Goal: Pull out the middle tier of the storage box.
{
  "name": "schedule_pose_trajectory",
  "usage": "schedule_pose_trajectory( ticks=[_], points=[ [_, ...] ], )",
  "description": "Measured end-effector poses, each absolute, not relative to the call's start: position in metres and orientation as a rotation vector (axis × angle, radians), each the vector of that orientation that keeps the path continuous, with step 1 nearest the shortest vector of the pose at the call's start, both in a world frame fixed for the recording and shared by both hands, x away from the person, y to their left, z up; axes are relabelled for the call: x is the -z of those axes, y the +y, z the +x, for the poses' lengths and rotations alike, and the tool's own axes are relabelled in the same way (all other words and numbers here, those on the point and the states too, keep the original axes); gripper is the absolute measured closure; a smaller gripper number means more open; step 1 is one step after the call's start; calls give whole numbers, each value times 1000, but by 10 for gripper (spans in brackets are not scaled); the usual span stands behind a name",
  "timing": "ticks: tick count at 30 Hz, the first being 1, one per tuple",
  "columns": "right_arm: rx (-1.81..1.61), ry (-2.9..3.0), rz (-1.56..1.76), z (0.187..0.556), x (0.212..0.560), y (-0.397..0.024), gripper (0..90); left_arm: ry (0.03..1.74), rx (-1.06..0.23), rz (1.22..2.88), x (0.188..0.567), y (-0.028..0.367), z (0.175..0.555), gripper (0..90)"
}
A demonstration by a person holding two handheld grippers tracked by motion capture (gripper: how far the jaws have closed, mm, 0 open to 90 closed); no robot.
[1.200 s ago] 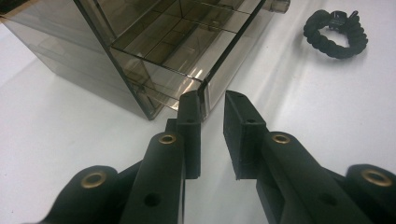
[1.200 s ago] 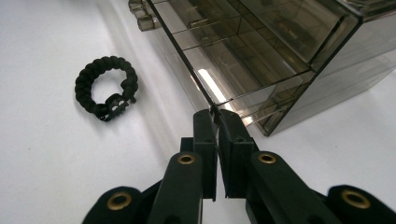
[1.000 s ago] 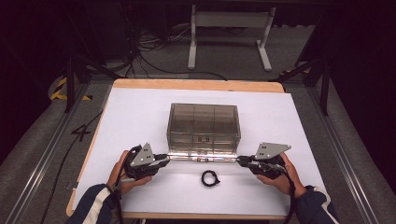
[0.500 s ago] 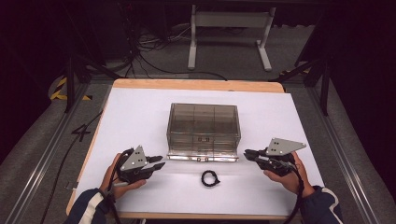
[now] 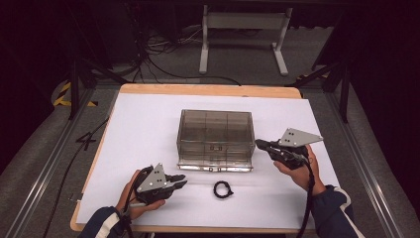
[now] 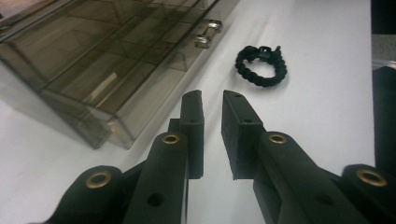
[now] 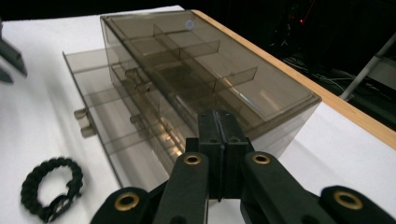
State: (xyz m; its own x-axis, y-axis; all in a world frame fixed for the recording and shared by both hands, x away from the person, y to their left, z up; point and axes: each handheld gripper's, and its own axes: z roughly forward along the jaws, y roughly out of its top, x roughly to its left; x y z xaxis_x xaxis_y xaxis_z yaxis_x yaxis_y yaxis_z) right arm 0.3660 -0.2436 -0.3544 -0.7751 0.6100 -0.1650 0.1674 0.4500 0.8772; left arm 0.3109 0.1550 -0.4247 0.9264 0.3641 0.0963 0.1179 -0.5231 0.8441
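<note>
A smoky clear drawer box (image 5: 215,130) stands mid-table, its bottom drawer (image 5: 215,166) pulled out a little. In front of that drawer lies a black braided bracelet (image 5: 222,189). My left gripper (image 5: 176,182) rests low at the near left, pointing at the bracelet (image 6: 254,80). Its jaws (image 6: 212,95) are open by a narrow gap with nothing between them. Raised beside the box's right front corner, my right gripper (image 5: 258,144) points left. Its jaws (image 7: 217,114) are shut, pressed together and empty, aimed at the box (image 7: 201,60) with the drawer (image 7: 107,112) and bracelet (image 7: 74,175) to the left.
A white sheet (image 5: 143,129) covers the table, with a wooden edge (image 5: 208,89) at the far side. Beyond it, on the dark floor, stands a grey metal frame (image 5: 242,34) and cables (image 5: 148,54) lie about.
Both grippers have come away from the drawer's front corners. The left drew back toward the near-left. The right rose and shifted right, and its jaws closed.
</note>
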Motion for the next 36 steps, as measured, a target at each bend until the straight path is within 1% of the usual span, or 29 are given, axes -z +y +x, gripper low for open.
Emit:
schedule_pose_trajectory(
  ticks=[4,10,16,23,27,28,30,31,32,34,35,36],
  points=[
    [-1281,2232,647,375,352,-235,900,331,-306,2134,430,155,310,790],
    [-1276,2222,668,383,351,-232,900,347,-321,2158,434,161,310,780],
    [-1287,2240,667,381,353,-229,900,396,-344,2153,439,183,306,750],
    [-1331,2291,602,360,356,-221,871,471,-382,2152,447,214,308,656],
    [-1353,2332,552,345,360,-213,835,530,-412,2123,448,227,308,580],
    [-1351,2355,522,337,364,-208,825,554,-423,2106,448,230,310,544],
    [-1353,2368,512,334,365,-206,821,560,-417,2098,449,231,310,521],
    [-1353,2405,471,325,372,-200,812,560,-419,2099,449,231,311,501],
    [-1353,2405,471,325,372,-200,812,564,-420,2099,450,231,311,501],
    [-1356,2468,423,315,383,-194,805,562,-424,2107,451,230,311,463],
    [-1352,2484,406,313,386,-192,803,565,-423,2107,451,230,311,459],
    [-1352,2484,406,313,386,-192,803,565,-423,2107,451,230,311,435]
  ],
)
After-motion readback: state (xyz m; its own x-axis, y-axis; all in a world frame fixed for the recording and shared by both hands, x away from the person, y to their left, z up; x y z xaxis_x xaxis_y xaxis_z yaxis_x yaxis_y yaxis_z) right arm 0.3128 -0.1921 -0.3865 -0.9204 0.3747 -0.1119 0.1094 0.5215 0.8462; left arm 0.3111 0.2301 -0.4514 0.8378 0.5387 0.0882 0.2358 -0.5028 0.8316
